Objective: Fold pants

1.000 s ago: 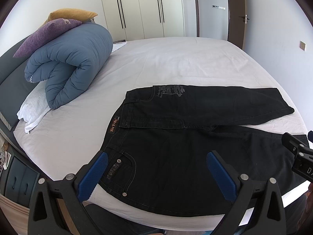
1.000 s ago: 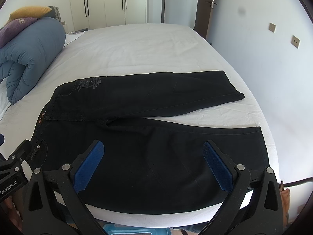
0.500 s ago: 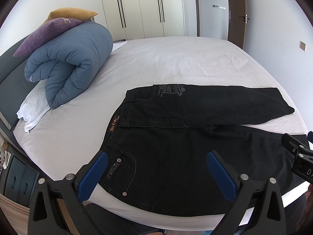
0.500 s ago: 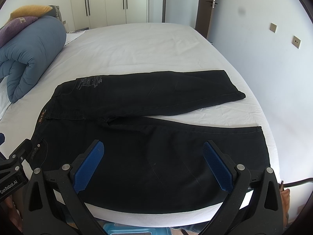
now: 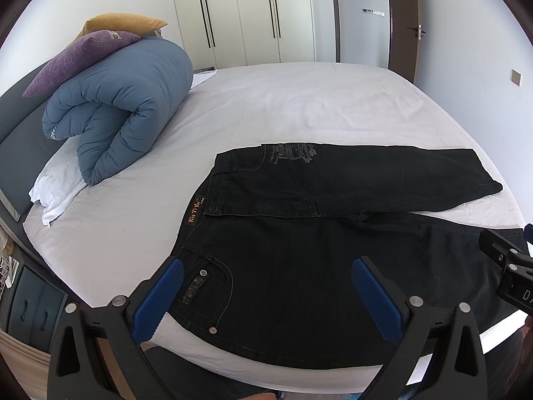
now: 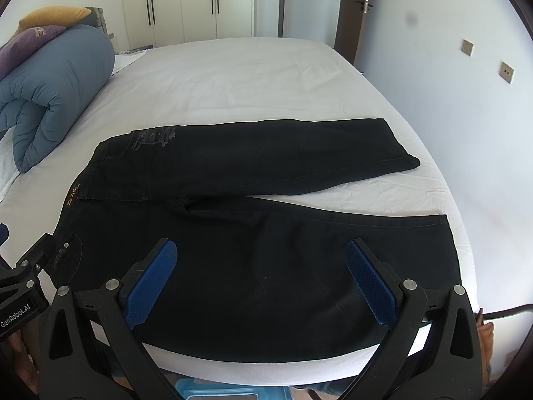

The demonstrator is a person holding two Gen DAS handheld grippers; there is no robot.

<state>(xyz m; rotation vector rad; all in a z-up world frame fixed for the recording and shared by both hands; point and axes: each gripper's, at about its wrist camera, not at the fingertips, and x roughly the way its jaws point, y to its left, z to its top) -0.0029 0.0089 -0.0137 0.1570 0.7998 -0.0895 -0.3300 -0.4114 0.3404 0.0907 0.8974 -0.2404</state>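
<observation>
Black jeans (image 5: 299,240) lie flat on the white bed (image 5: 283,106), waist to the left, legs to the right; the far leg angles away from the near one. They also show in the right wrist view (image 6: 253,233). My left gripper (image 5: 266,286) is open and empty, held above the waist and pocket near the bed's front edge. My right gripper (image 6: 261,271) is open and empty above the near leg. Each gripper's body shows at the edge of the other's view.
A rolled blue duvet (image 5: 123,106) with purple and yellow pillows (image 5: 83,56) lies at the bed's left. White wardrobes (image 5: 240,13) and a door stand behind. A wall (image 6: 449,83) runs close along the bed's right side.
Almost nothing: both views shifted very slightly; the jeans and both open grippers keep their places.
</observation>
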